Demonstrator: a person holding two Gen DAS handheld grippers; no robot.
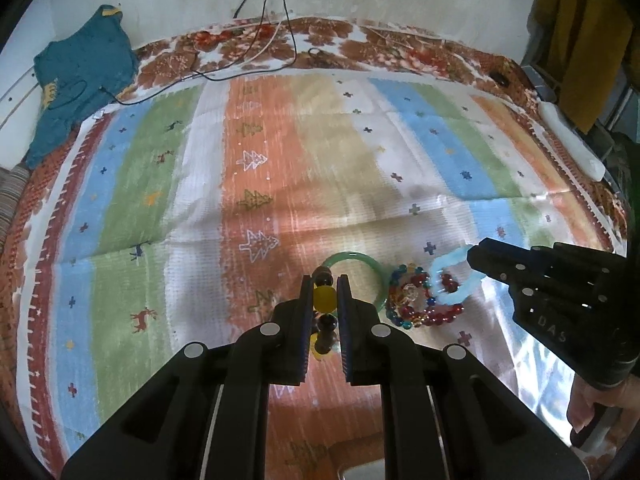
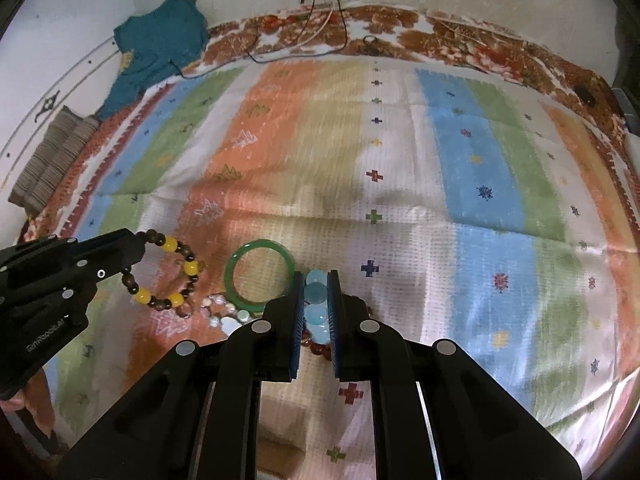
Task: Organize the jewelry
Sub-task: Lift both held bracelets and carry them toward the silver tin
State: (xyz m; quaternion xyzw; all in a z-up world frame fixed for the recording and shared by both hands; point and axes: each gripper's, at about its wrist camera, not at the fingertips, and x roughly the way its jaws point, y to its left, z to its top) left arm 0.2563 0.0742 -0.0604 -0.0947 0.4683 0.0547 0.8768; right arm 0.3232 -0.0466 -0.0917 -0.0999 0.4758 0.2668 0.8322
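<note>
My left gripper (image 1: 325,286) is shut on a brown and yellow bead bracelet (image 1: 323,298); that bracelet hangs from it in the right wrist view (image 2: 176,276). My right gripper (image 2: 316,280) is shut on a light blue bead bracelet (image 2: 315,304), which also shows in the left wrist view (image 1: 452,280). A green jade bangle (image 1: 378,276) lies flat on the striped cloth between the two grippers (image 2: 256,270). A red multicolour bead bracelet (image 1: 420,304) lies right of the bangle. A pale pink and white bead bracelet (image 2: 224,312) lies beside the bangle.
The striped cloth (image 1: 280,160) covers a bed with a floral sheet (image 1: 360,44). A teal garment (image 1: 80,76) lies at the far left. Black and white cables (image 1: 272,20) run down the back wall. A folded striped cloth (image 2: 52,152) sits at the left edge.
</note>
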